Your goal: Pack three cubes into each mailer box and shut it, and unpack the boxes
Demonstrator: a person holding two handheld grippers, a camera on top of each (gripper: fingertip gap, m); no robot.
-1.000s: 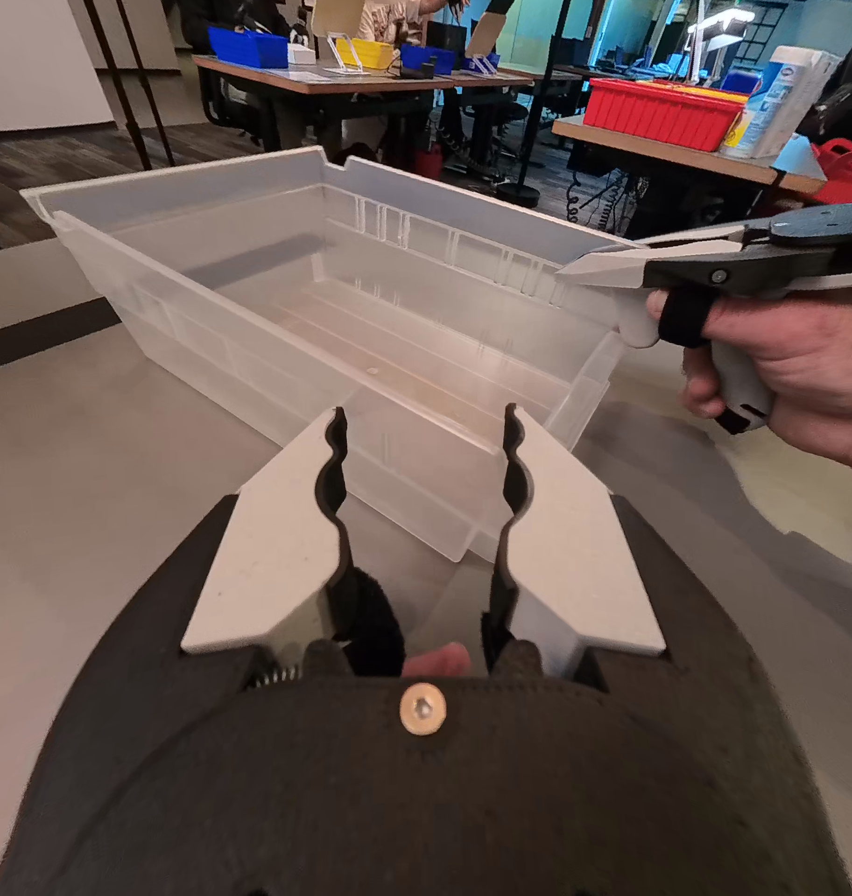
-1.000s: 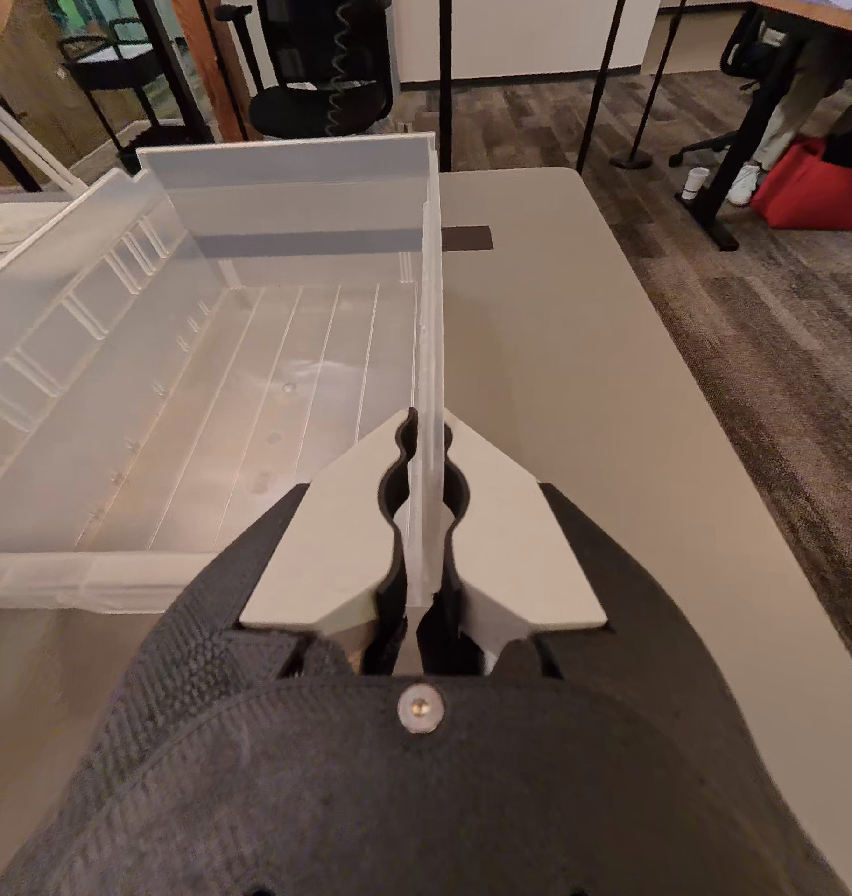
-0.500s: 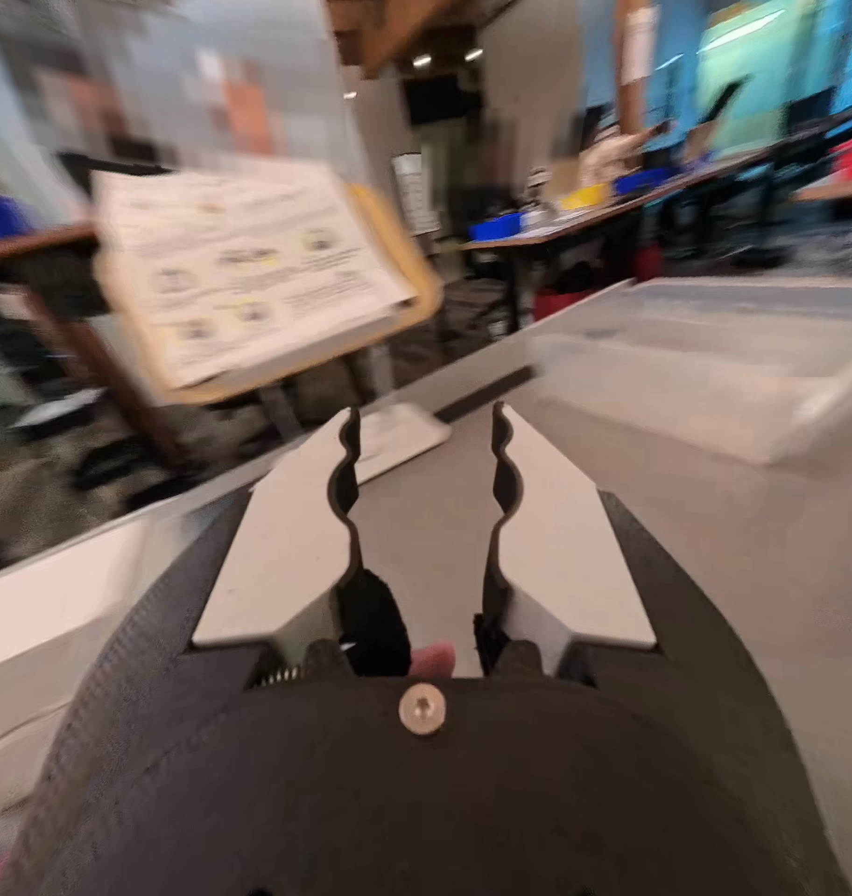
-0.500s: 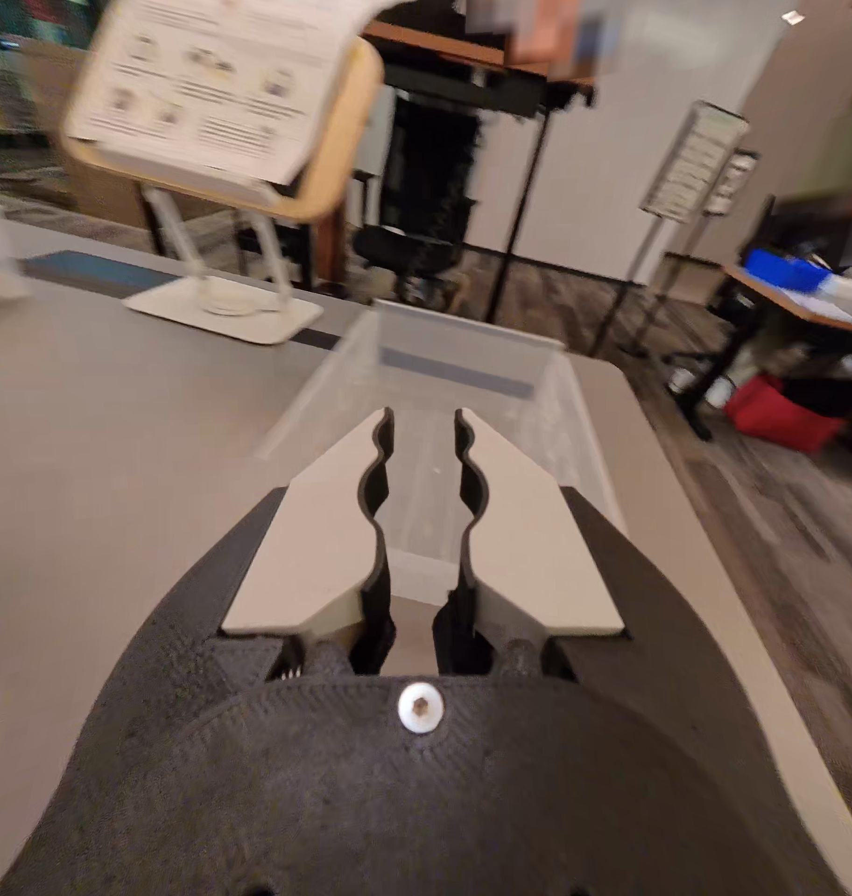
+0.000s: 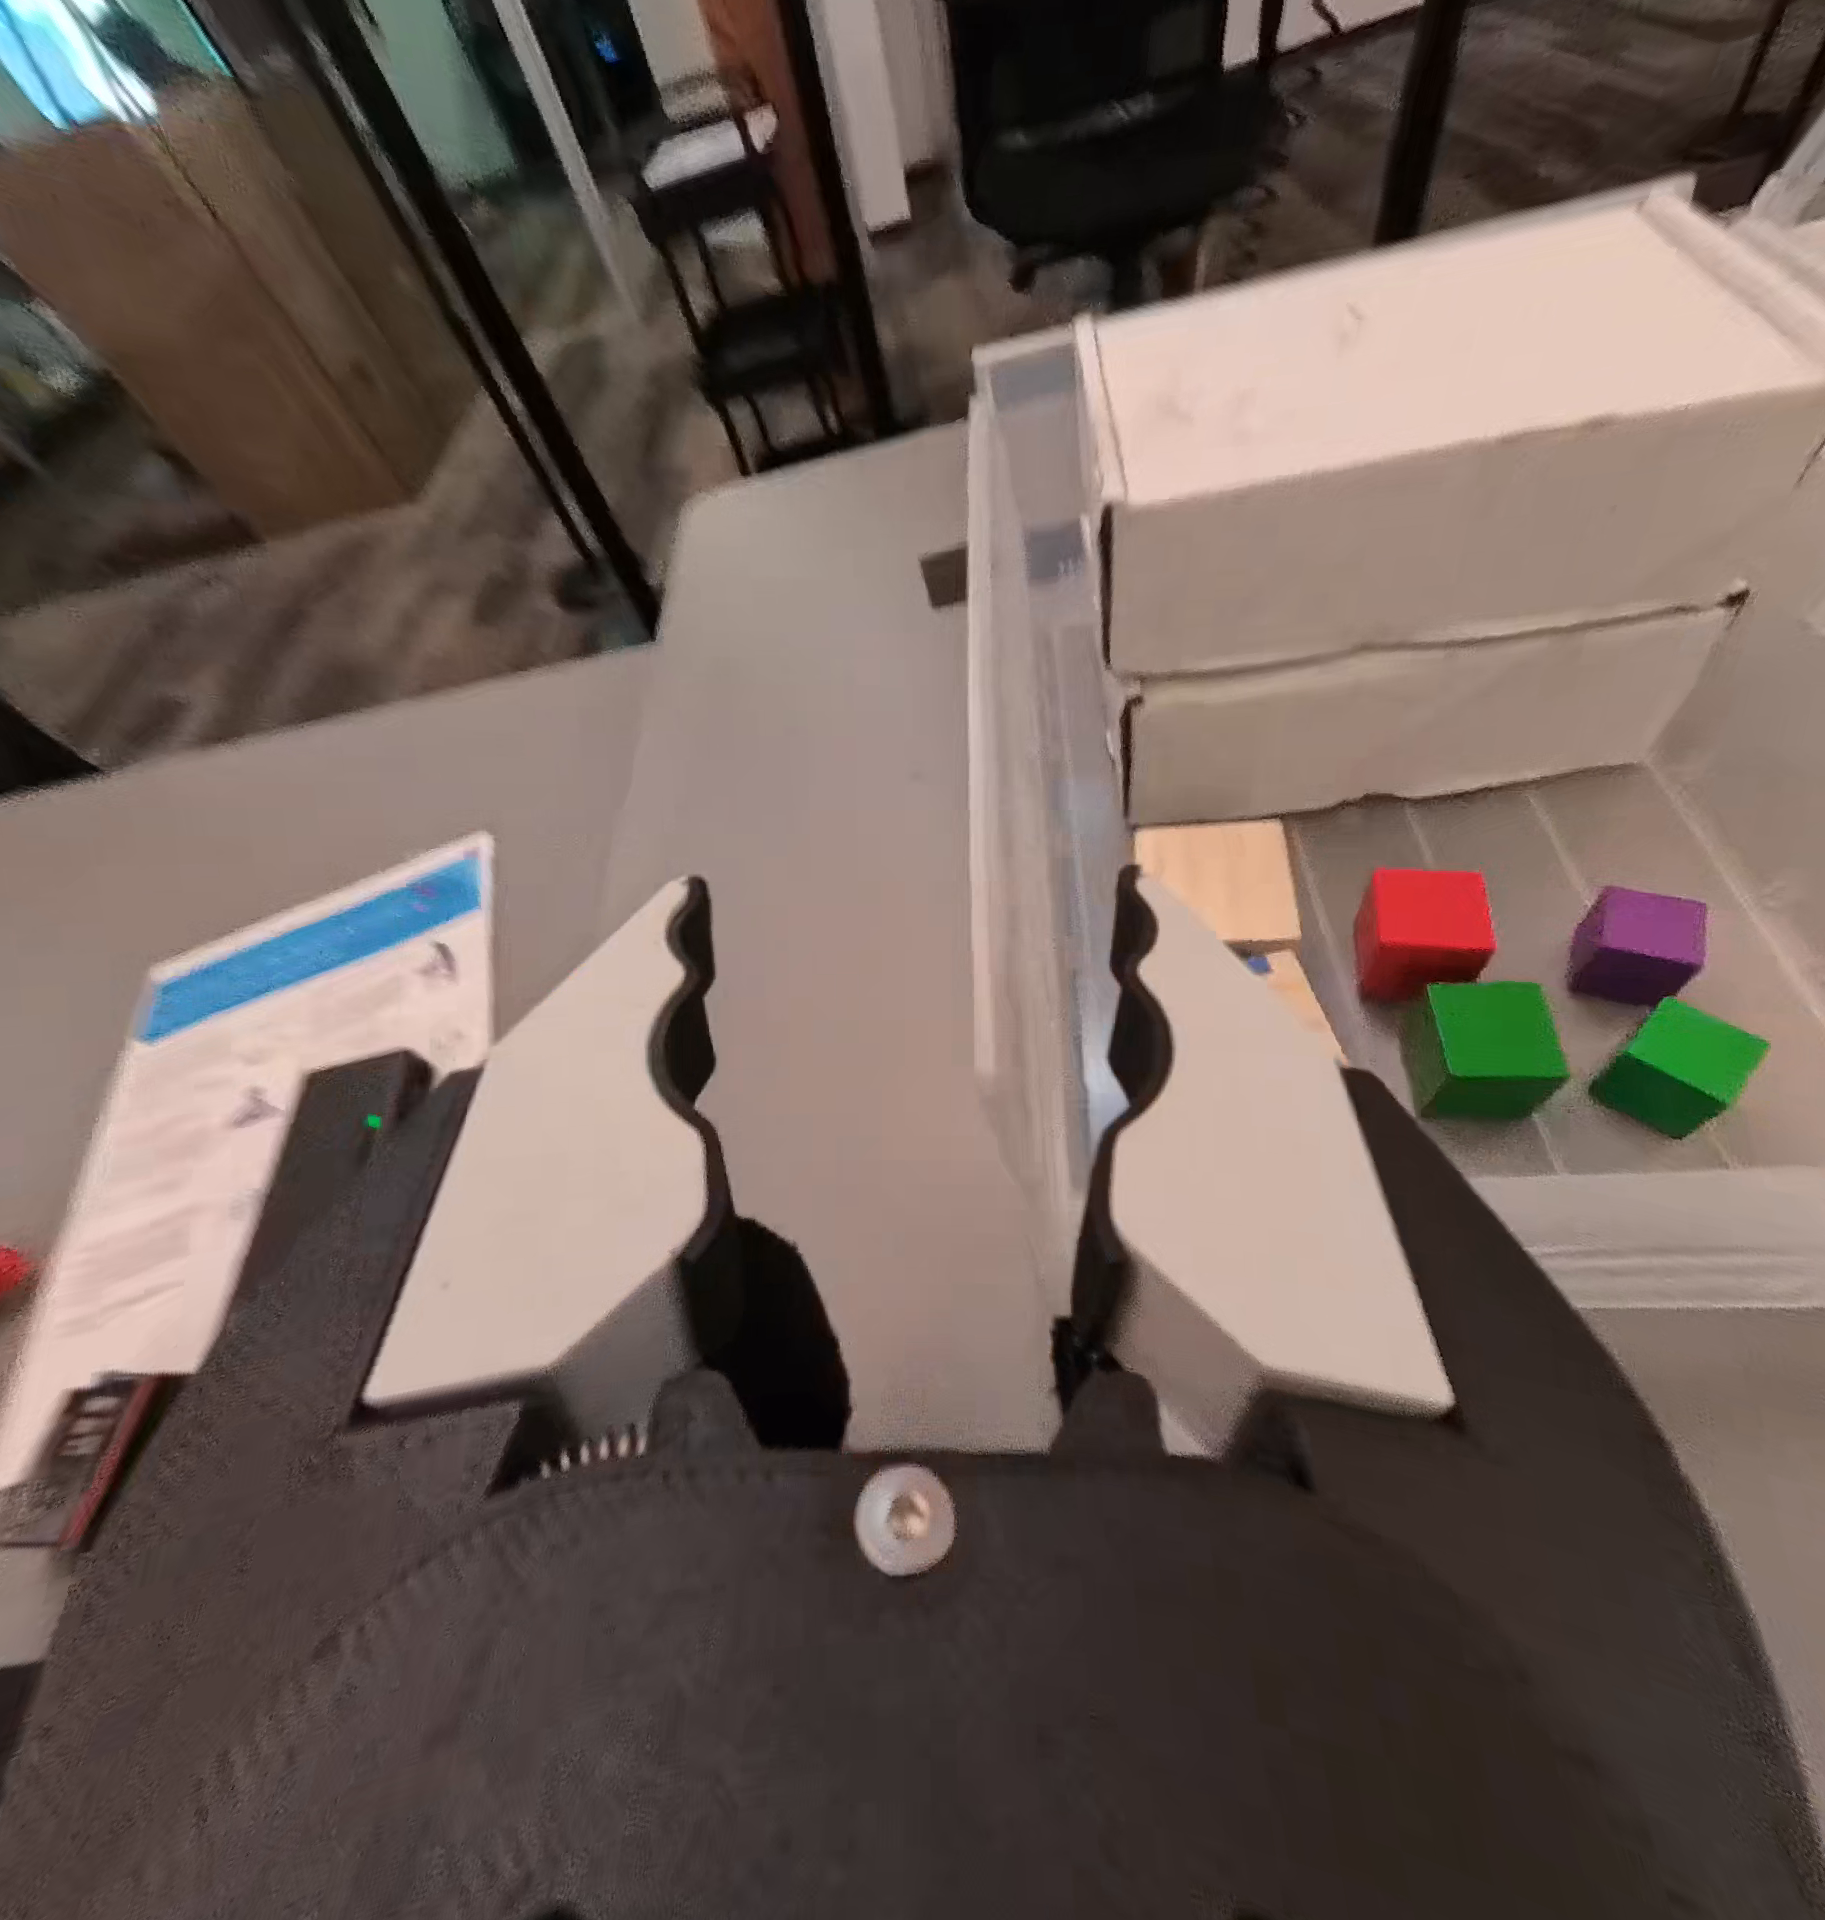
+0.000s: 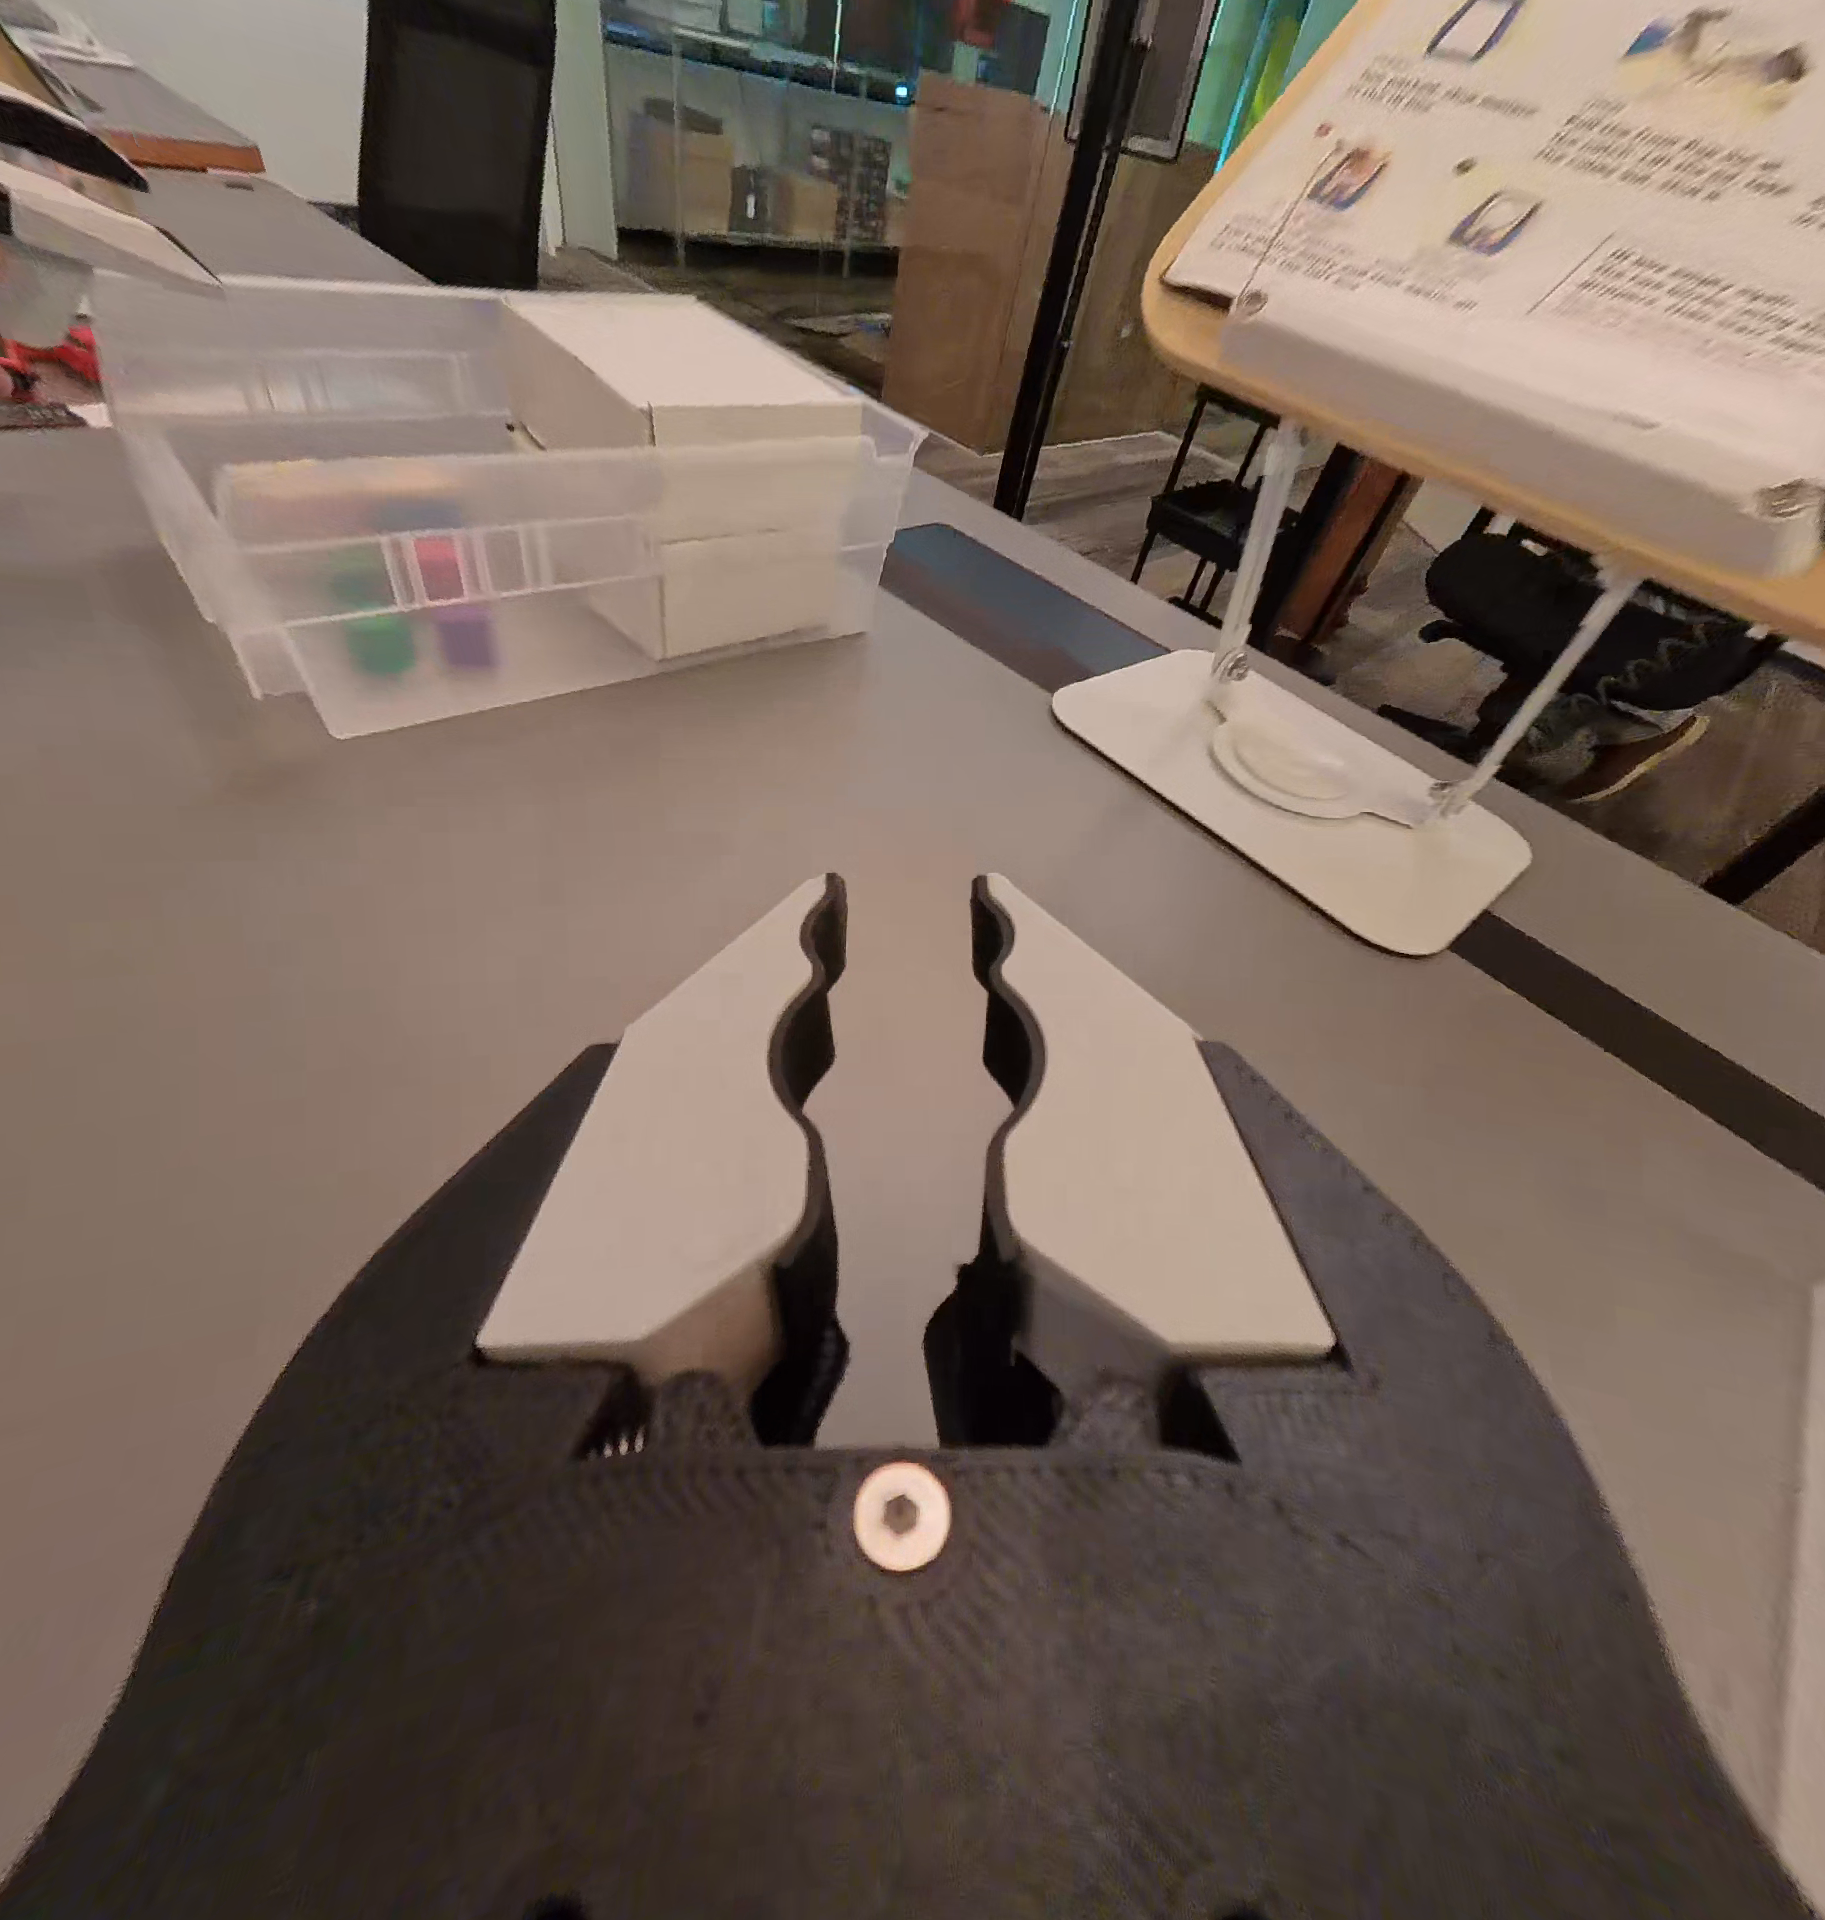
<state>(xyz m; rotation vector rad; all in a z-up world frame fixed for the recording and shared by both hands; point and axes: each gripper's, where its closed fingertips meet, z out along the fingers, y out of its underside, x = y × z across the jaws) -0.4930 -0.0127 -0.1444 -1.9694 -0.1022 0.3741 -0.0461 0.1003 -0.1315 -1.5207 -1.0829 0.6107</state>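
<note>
A clear plastic bin (image 5: 1022, 790) holds two stacked shut white mailer boxes (image 5: 1427, 499) and loose cubes: a red cube (image 5: 1422, 930), a purple cube (image 5: 1640, 940) and two green cubes (image 5: 1484, 1049). My left gripper (image 5: 903, 914) is open and empty, with the bin's left wall between its fingers. My right gripper (image 6: 908, 914) is open and empty over bare table, well short of the same bin (image 6: 264, 582), where the boxes (image 6: 721, 416) and cubes (image 6: 409, 623) show through the wall.
A printed sheet (image 5: 243, 1101) and a black device (image 5: 336, 1174) lie left of the bin. A document stand (image 6: 1303, 821) with a tilted board (image 6: 1510, 343) stands at the right. The grey table edge (image 5: 388, 707) drops to the floor beyond.
The right gripper let go of the empty bin's wall and opened. Both grippers swung left, away from that empty bin, to a second bin with boxes and cubes.
</note>
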